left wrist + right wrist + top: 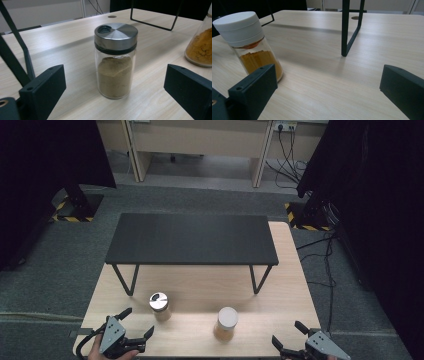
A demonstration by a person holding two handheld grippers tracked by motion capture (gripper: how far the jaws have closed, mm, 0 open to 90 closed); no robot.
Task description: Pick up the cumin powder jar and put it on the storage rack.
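Note:
A glass jar with a steel lid point(159, 306) point(115, 60), part full of tan powder, stands upright on the wooden table point(200, 290). My left gripper point(136, 322) point(113, 85) is open just short of it, jaws wide on either side. A second jar with a white lid point(226, 323) point(249, 42) holds orange powder; it also shows at the edge of the left gripper view point(200, 47). My right gripper point(288, 332) point(329, 87) is open at the table's near right edge, with the white-lidded jar off to its left.
A black shelf on thin metal legs point(192, 239) stands over the back half of the table. One of its legs point(348, 30) rises ahead of the right gripper. Grey carpet and cables point(325, 250) surround the table.

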